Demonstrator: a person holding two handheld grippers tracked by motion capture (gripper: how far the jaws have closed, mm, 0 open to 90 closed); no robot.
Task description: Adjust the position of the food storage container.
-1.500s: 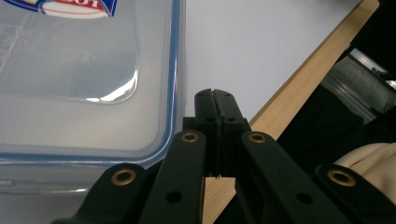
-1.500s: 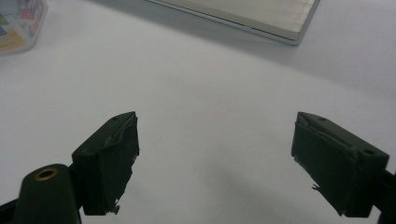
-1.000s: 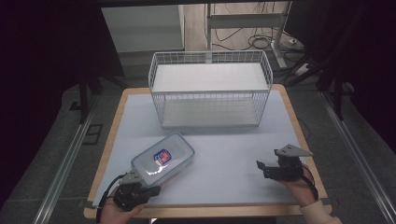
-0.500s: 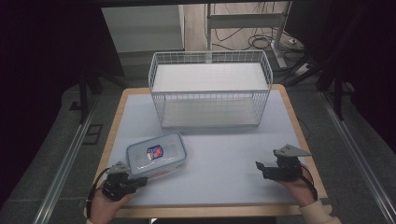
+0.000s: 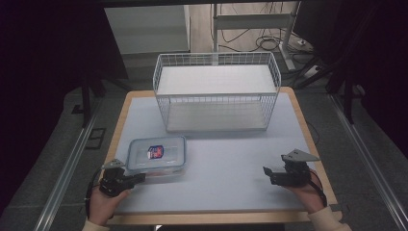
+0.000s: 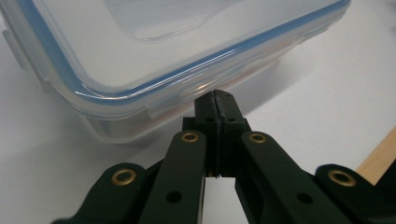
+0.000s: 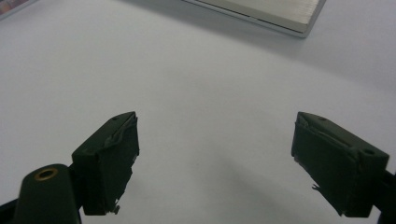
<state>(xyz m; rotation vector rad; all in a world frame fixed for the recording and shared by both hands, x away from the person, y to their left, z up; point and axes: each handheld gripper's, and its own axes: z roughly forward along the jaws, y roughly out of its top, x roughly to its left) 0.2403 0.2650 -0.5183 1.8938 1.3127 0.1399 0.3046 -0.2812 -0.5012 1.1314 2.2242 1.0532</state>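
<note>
High view, near edge: our left tool [image 5: 137, 177] has its jaws pressed together, gripping nothing, tips touching the near corner of the clear plastic blue-sealed lidded container [image 5: 156, 158] on the pale desk [image 5: 231, 159]. Our right tool [image 5: 266, 173] is spread wide, empty, well apart. Farther back sits a white wire basket [image 5: 216, 91].
</note>
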